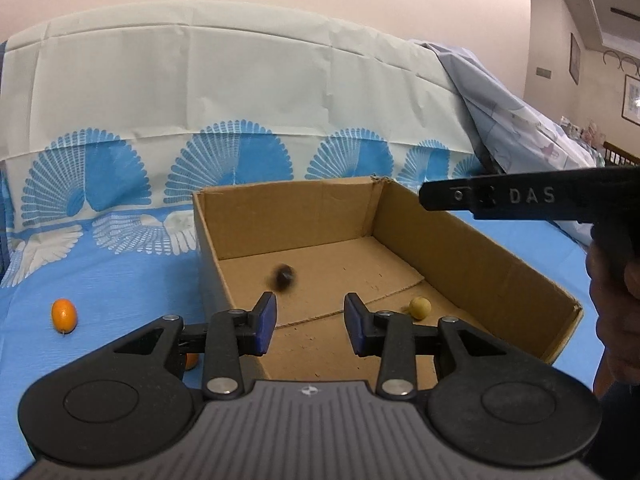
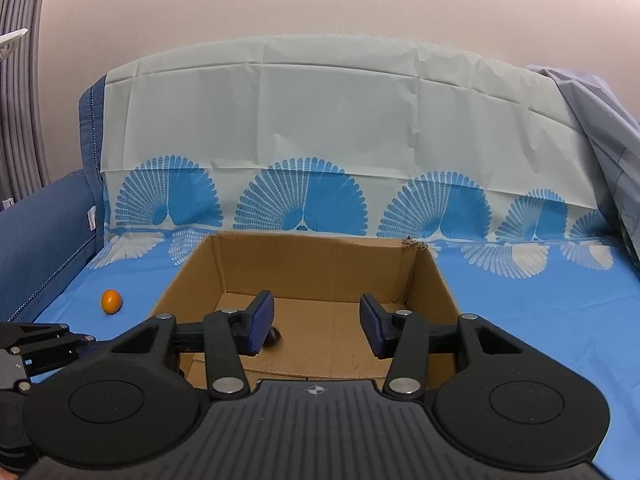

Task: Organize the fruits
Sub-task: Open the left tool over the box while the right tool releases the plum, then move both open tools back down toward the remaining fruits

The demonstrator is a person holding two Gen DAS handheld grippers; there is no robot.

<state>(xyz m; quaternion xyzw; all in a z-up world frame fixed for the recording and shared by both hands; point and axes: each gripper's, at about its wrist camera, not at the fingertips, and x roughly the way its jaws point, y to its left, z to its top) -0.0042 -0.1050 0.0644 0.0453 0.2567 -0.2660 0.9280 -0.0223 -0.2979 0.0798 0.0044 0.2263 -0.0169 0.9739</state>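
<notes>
Left wrist view, nearest first: the left gripper [image 1: 310,322] hangs over the near edge of the cardboard box [image 1: 472,256], its blue pads spread with nothing between them. Just under its left linkage an orange fruit [image 1: 192,361] peeks out on the blue patterned cloth [image 1: 120,280], mostly hidden. Inside the box a pale yellow-green fruit [image 1: 419,306] sits on the floor near the right finger, and a dark round fruit [image 1: 283,277], blurred, lies further in on the left side of the floor. Outside the box, well to the left, a kumquat [image 1: 64,315] rests on the cloth. At the right edge a hand [image 1: 618,304] holds the other tool's black body, which reaches over the box's right wall. From the right wrist, the right gripper [image 2: 318,326] also sits above the box's near edge, jaws apart and empty; the dark fruit shows just beyond its left pad, and the kumquat lies left of the box. Behind, the cloth climbs a backrest against a plain wall.
</notes>
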